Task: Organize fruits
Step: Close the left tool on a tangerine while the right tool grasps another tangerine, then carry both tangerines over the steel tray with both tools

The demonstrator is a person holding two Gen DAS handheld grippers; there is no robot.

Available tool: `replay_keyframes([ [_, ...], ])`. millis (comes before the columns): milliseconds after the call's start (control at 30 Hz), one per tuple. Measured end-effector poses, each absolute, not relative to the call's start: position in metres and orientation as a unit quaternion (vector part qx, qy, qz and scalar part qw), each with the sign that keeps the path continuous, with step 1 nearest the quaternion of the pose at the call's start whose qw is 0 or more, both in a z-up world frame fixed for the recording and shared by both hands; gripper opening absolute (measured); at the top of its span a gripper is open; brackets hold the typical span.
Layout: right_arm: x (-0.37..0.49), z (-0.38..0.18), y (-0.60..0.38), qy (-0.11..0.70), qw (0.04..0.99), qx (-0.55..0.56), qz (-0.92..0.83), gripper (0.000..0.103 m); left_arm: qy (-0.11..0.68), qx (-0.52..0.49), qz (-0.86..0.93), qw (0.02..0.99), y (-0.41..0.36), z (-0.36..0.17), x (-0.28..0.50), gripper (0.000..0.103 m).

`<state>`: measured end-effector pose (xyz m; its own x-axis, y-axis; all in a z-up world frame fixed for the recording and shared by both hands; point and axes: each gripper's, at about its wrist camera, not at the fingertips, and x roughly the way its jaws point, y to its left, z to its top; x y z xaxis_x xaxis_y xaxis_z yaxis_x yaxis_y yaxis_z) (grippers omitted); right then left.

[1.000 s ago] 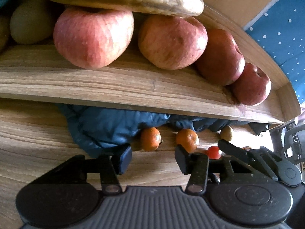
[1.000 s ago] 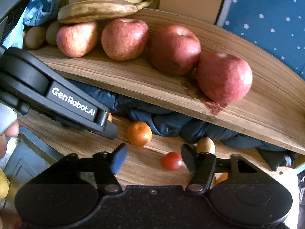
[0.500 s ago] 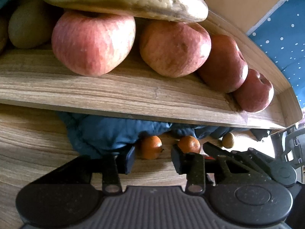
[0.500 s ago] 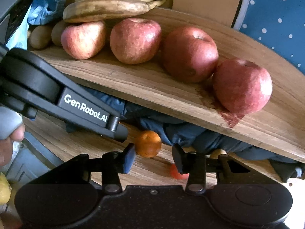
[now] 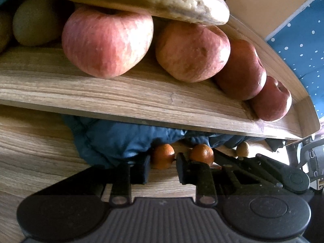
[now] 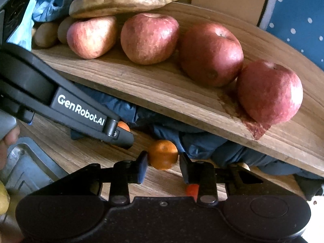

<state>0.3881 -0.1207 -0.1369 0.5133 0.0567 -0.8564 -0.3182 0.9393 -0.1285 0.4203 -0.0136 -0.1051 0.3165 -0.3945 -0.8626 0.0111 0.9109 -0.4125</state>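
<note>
Four apples [image 6: 210, 54] lined up on the wooden shelf [image 6: 162, 89], bananas [image 6: 119, 2] behind them: sorted, by the look of it. Below the shelf on the counter [image 5: 36, 151], left tongs [image 5: 162, 167] closing on one tangerine [image 5: 163, 156], right tongs [image 6: 163, 167] closing on another tangerine [image 6: 163, 154], pads touching both. Tomato [image 6: 192, 189] and small fruit below the shelf not yet moved.

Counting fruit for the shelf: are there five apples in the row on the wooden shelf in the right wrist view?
No, four apples sit on the wooden shelf.
</note>
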Motion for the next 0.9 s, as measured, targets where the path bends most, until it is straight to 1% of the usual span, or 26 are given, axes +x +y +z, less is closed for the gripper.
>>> replay_keyframes([
  [400, 0.361, -0.130, -0.119, 0.483, 0.864, -0.114, 0.089, 0.033, 0.584, -0.151, -0.141, 0.785, -0.019, -0.105, 0.405, 0.028],
  [900, 0.318, -0.099, -0.127, 0.453, 0.884, -0.093, 0.072, 0.033, 0.575, -0.144, -0.141, 0.793, -0.024, -0.082, 0.365, 0.028],
])
